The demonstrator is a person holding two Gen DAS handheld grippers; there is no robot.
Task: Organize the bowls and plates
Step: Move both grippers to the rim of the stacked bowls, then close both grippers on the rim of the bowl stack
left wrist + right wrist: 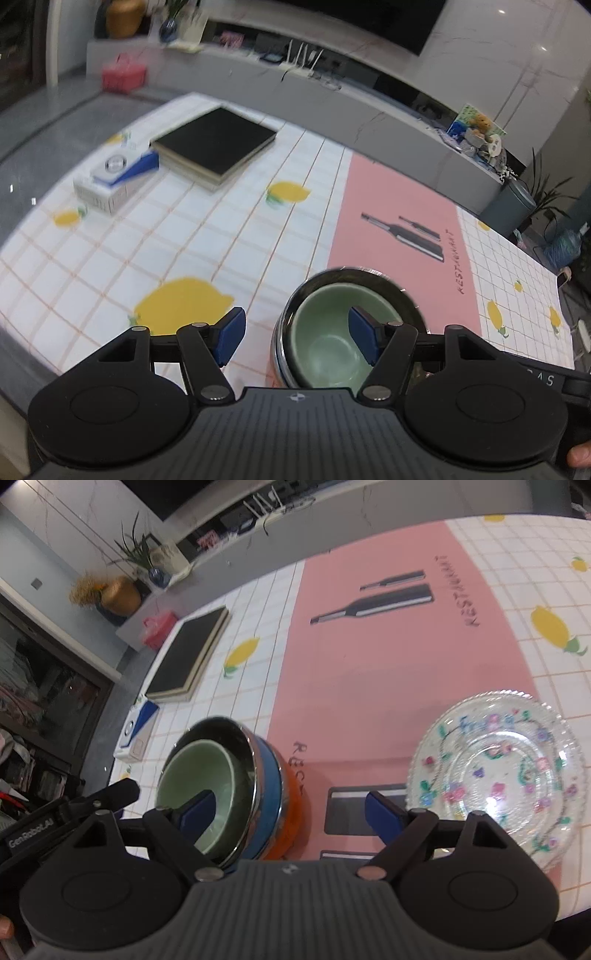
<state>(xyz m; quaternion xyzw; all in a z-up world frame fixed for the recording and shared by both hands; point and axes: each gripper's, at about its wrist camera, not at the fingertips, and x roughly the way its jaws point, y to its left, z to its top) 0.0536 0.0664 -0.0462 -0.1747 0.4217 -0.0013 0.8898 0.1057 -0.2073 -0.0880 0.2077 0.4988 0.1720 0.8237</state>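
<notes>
A stack of bowls stands on the table near its front edge: a green bowl [332, 332] [199, 771] nests in a steel bowl [391, 291] [236, 738], over a blue bowl [271, 771] and an orange bowl [291, 801]. A clear glass plate [498, 771] with painted flowers lies on the pink mat [388, 664] to the right of the stack. My left gripper [297, 341] is open and empty, its right finger over the green bowl. My right gripper [290, 814] is open and empty, above the stack and the plate's left rim.
A black book [214, 144] [188, 657] and a white and blue box [114, 177] [135, 731] lie at the table's far left. The lemon-print tablecloth [221, 229] covers the table. A grey TV bench [369, 110] runs behind it.
</notes>
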